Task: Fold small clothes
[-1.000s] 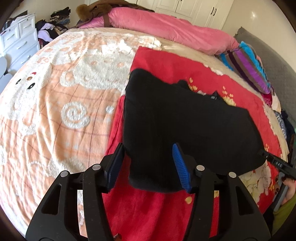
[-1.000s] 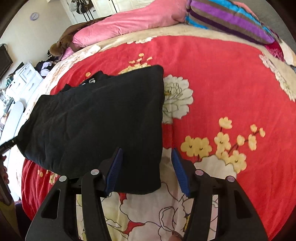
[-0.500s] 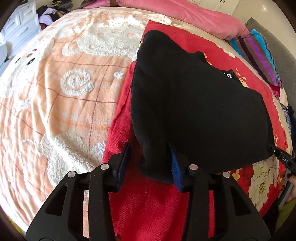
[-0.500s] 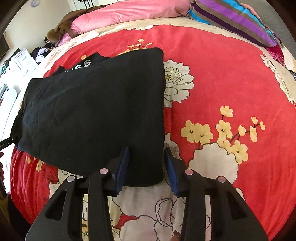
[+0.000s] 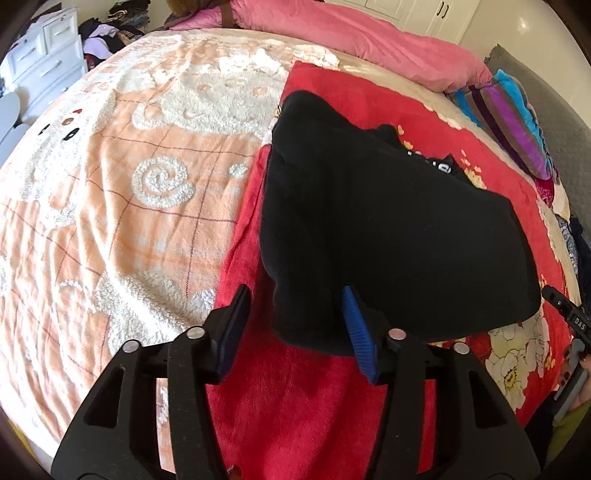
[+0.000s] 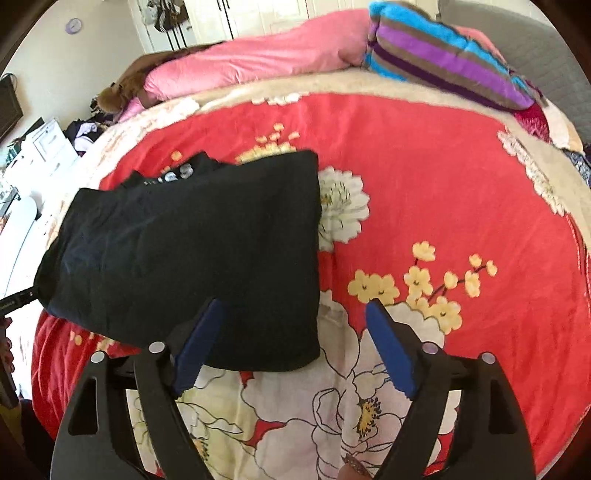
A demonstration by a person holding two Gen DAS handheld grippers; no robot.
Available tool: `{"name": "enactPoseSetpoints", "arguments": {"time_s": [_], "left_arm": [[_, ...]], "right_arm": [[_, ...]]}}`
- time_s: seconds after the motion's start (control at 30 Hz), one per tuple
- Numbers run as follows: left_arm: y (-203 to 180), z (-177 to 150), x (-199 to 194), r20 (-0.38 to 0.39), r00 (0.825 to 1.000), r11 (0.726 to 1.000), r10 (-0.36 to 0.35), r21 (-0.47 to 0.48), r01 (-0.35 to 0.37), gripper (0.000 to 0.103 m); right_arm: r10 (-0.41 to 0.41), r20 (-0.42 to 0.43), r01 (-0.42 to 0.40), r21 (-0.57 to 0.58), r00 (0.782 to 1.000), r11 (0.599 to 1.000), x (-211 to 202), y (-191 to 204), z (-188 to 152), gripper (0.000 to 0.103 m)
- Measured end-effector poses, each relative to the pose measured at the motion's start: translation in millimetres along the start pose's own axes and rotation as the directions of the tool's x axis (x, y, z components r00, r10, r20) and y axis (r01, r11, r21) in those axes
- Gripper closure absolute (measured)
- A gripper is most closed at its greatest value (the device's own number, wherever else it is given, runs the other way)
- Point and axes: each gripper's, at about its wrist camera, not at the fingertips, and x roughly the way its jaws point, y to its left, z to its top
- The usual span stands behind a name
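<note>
The black garment [image 5: 388,236] lies folded on the red floral blanket [image 6: 424,177] on the bed, white lettering showing at its far edge. Half a second ago both pairs of jaws were pinched in on its near corners; now they have parted again and the cloth sits loose. In the right wrist view the garment has dropped lower and left in the picture.

From the right gripper [image 6: 291,339], the garment's right edge runs straight from 12 o'clock down to the near corner, with bare red blanket from 1 to 4 o'clock. From the left gripper [image 5: 291,325], the garment's left edge sits near the blanket's border, and the peach fleece blanket [image 5: 110,192] spreads open from 9 to 12 o'clock. The pink duvet [image 5: 351,33] and striped pillow [image 6: 443,62] bound the far side of the bed.

The left jaws are opening, at a middling gap: the near left corner of the garment hangs between them, against the right pad, clear of the left pad. The right jaws are opening wide: the near right corner lies between them, the left pad over the cloth, the right pad well off it.
</note>
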Motion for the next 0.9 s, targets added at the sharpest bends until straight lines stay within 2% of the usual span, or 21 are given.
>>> {"name": "enactPoseSetpoints", "arguments": {"time_s": [0.13, 0.2, 0.23, 0.5, 0.7, 0.9], "left_arm": [[1, 2, -12, 0.03, 1.0, 1.0, -0.006, -0.012, 0.006, 0.049], [1, 2, -20, 0.052, 0.999, 1.0, -0.006, -0.02, 0.007, 0.042], [2, 3, -24, 0.066, 0.998, 1.0, -0.004, -0.024, 0.006, 0.036], [1, 10, -56, 0.155, 0.988, 0.999, 0.001, -0.044, 0.006, 0.018], [-1, 11, -67, 0.178, 0.984, 0.999, 0.019, -0.038, -0.013, 0.01], [4, 11, -70, 0.19, 0.981, 0.998, 0.031, -0.055, -0.021, 0.01]], "right_arm": [[-0.009, 0.034, 0.009, -0.018, 0.999, 1.0, -11, 7, 2, 0.021], [-0.008, 0.046, 0.009, -0.016, 0.999, 1.0, -15, 8, 2, 0.009], [-0.005, 0.057, 0.006, -0.015, 0.998, 1.0, -18, 9, 2, 0.009], [0.009, 0.102, -0.005, -0.048, 0.995, 0.999, -39, 25, 4, 0.008], [0.043, 0.127, -0.033, -0.076, 0.991, 0.997, -52, 45, 6, 0.008], [0.081, 0.142, -0.064, -0.12, 0.987, 0.991, -60, 72, 6, 0.008]]}}
